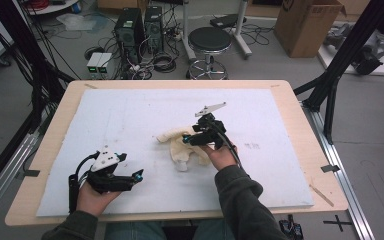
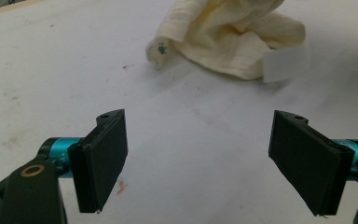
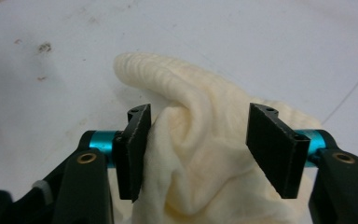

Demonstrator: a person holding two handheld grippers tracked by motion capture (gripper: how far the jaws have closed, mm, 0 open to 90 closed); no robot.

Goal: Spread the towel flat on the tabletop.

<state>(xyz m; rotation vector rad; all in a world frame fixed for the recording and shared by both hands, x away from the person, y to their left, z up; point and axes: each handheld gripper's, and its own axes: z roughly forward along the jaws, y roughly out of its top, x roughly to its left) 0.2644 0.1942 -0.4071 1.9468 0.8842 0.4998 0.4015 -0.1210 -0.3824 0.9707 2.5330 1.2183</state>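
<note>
White-covered tabletop [image 1: 130, 120], lab floor with cables beyond. Cream cloth [image 1: 181, 147] crumpled near middle. Right hand-held gripper [image 1: 192, 139] over cloth, jaws parted, cloth bunched between, one pad touching, no grip. Left hand-held gripper [image 1: 136, 176] near front edge, wide open, empty.

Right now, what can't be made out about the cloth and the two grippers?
- Cloth: whether the right gripper presses it; right gripper view, a gap shows at one pad.
- Cloth's top: left gripper view, cut by the edge.
- Cloth's right part: high view, hidden behind the right gripper.
</note>
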